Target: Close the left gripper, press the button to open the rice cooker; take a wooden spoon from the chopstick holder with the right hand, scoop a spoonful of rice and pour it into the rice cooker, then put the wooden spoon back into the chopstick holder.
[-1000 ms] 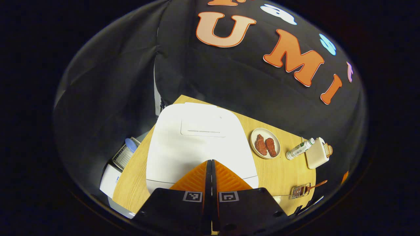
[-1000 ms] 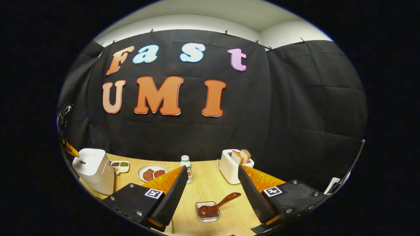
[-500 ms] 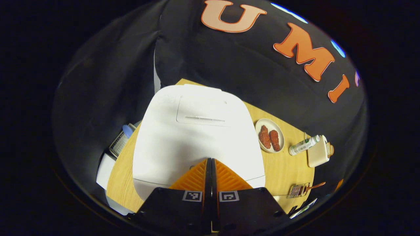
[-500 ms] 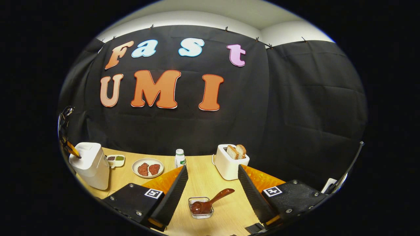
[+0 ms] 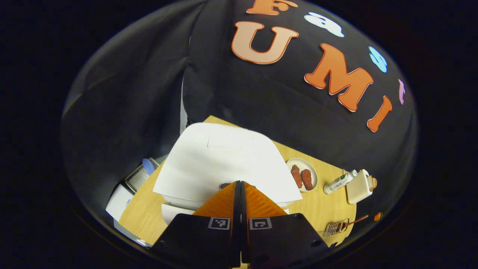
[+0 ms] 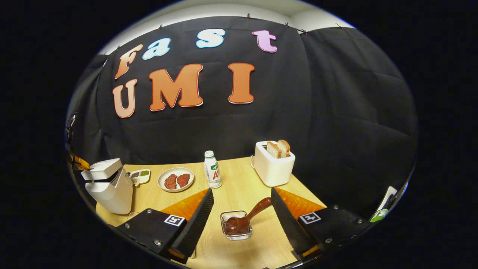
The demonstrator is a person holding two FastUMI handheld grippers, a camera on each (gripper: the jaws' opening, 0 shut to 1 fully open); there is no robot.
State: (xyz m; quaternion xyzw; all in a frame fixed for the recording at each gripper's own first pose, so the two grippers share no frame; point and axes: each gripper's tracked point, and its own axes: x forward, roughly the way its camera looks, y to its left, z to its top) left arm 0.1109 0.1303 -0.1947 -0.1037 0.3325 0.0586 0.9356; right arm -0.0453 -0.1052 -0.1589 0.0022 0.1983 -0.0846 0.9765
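Left gripper (image 5: 239, 186), jaws fully together and holding nothing, is sitting at the rice cooker (image 5: 224, 164) front, where the lid is lifting. Right gripper (image 6: 242, 209), spread wide and empty, is framing the wooden spoon (image 6: 244, 220) in the chopstick holder (image 6: 236, 225) for pickup.

Left hand-held gripper (image 5: 239, 184): fingers pressed together, pointing steeply down. Right hand-held gripper (image 6: 242, 194): fingers spread wide, nothing between, tilted gently downward.

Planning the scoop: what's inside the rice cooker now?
The rice cooker lid has popped up only slightly, leaving a narrow dark gap. The lid covers the interior, so the contents cannot be seen.
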